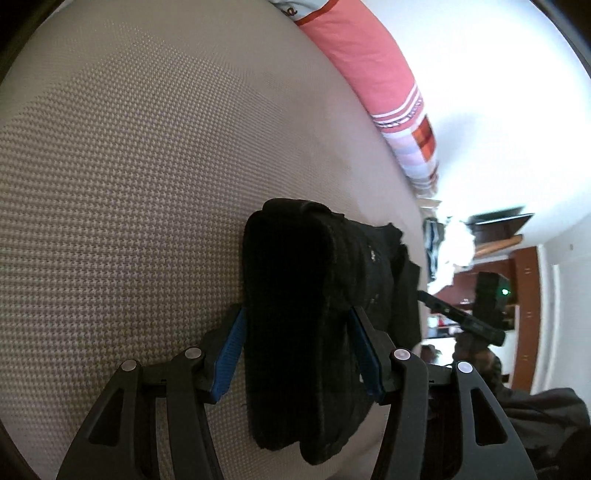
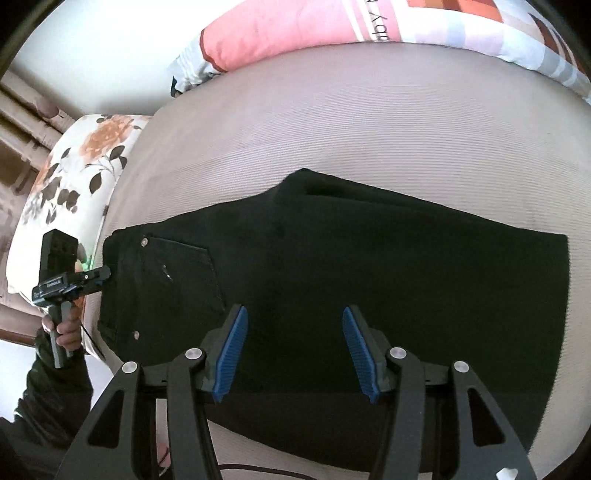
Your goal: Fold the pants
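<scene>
The black pants (image 2: 406, 266) lie folded into a wide band across the bed, waistband and back pocket at the left end. In the left wrist view the pants (image 1: 314, 251) run away from the camera as a thick stack. My left gripper (image 1: 297, 314) is shut on that stack, a blue pad pressing each side. The right wrist view shows the left gripper (image 2: 105, 273) at the waistband edge. My right gripper (image 2: 293, 310) hovers open over the middle of the pants, nothing between its pads. It shows small as the right gripper (image 1: 423, 294) past the pants' far end.
The bed cover (image 2: 332, 122) is beige woven fabric. A pink and checked pillow (image 2: 280, 33) lies along the far edge, a floral pillow (image 2: 85, 158) at the left. A hand (image 2: 62, 332) grips the left tool's handle. A dark cable (image 2: 258, 470) runs along the near edge.
</scene>
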### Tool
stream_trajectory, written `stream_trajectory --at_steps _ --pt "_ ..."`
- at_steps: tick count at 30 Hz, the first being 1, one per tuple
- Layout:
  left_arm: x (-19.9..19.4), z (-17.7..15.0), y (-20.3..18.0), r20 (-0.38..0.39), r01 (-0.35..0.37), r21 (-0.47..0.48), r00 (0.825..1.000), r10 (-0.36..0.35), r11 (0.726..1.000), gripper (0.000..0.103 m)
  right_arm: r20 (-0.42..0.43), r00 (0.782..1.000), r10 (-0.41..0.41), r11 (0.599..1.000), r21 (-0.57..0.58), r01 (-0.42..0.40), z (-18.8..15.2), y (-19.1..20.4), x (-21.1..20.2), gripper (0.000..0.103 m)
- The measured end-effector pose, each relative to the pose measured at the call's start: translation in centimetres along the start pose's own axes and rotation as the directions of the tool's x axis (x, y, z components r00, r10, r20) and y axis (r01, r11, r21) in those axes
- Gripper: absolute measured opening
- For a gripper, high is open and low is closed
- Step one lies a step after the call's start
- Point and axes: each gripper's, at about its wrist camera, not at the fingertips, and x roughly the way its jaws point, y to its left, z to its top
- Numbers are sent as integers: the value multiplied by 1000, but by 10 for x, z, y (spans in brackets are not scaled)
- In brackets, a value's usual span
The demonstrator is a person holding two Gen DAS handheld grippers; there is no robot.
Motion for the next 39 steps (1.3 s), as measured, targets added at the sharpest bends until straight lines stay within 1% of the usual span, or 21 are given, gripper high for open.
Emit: stream_trajectory --at_steps 2,6,7,9,12,13,16,17,18,19,20,22,24,27,30,31,34,37,39 --pt "3 0 2 -16 41 -3 999 -41 999 56 -1 1000 5 1000 -8 -5 2 5 3 52" --pt "13 3 -6 -37 62 23 997 -62 998 54 5 1000 8 1000 -24 -8 5 12 5 52" --pt "16 3 -6 -46 63 28 997 -62 998 50 8 1000 14 1000 -28 -14 5 14 5 52" --pt "19 1 -7 -57 65 35 996 -63 997 48 13 1000 27 999 -23 -27 6 15 5 52" --pt "27 1 -13 -32 48 28 998 -47 998 46 22 998 56 998 -7 -56 3 15 4 52" --pt "31 3 -13 -20 37 24 999 -36 999 43 26 998 65 998 -3 -65 1 15 2 52" --pt "29 -5 -17 43 -34 -22 998 35 999 36 44 997 69 998 -9 -69 -2 13 -5 52" --pt "28 -10 -21 72 -76 -39 994 79 996 35 57 996 69 998 -8 -69 -3 10 -10 52" --pt "28 -13 -29 96 -126 -48 987 130 991 34 64 995 71 997 -4 -71 -3 9 -13 52" --pt "28 -16 -33 111 -162 -54 980 167 985 33 79 994 72 997 5 -72 -3 3 -19 52" --pt "28 -18 -40 124 -205 -69 969 212 976 33 90 994 69 997 11 -70 -4 -1 -23 52" --pt "26 -21 -52 136 -247 -117 955 262 962 30 116 991 67 997 24 -70 -4 -10 -33 52" --pt "23 -23 -62 145 -248 -157 952 270 956 26 142 987 69 996 39 -75 -5 -21 -42 52" --pt "20 -28 -92 171 -250 -166 946 277 954 24 183 980 73 994 72 -87 -12 -41 -57 52" --pt "25 -34 -128 197 -286 -150 930 312 947 22 203 976 76 991 93 -97 -18 -60 -66 52" --pt "29 -35 -140 209 -287 -153 926 315 946 22 208 975 74 991 96 -96 -20 -65 -69 52" --pt "41 -37 -173 231 -244 -162 933 277 956 21 228 971 75 989 108 -102 -26 -84 -80 52" --pt "61 -37 -213 245 -267 -119 925 289 956 20 258 963 74 987 117 -107 -30 -105 -94 52" --pt "79 -37 -235 242 -268 -93 928 283 959 20 273 959 71 986 125 -108 -33 -118 -102 53"
